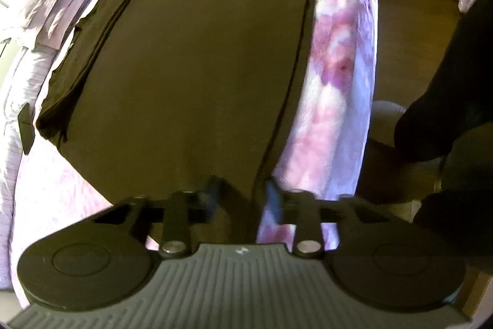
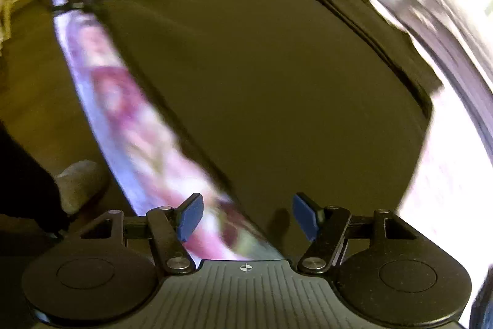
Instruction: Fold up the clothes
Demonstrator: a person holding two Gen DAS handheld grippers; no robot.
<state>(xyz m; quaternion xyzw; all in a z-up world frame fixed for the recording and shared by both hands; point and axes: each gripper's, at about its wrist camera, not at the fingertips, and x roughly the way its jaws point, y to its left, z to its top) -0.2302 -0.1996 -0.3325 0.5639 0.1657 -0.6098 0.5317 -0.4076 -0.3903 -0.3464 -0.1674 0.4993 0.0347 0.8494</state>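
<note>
Dark garment (image 1: pixel 191 76), flat on bedspread (image 1: pixel 332 76): my left gripper (image 1: pixel 243 193) pinches its edge for folding; right gripper (image 2: pixel 246 216) spread, empty.

No words, brand names or numbers can be read anywhere in either view. The only signs are two small marks on the ribbed grey housings at the bottom of each picture: a little white emblem (image 1: pixel 241 250), too blurred to make out, in the left wrist view, and a small white circle crossed by a horizontal and a vertical line, like a target mark (image 2: pixel 245 268), in the right wrist view.
</note>
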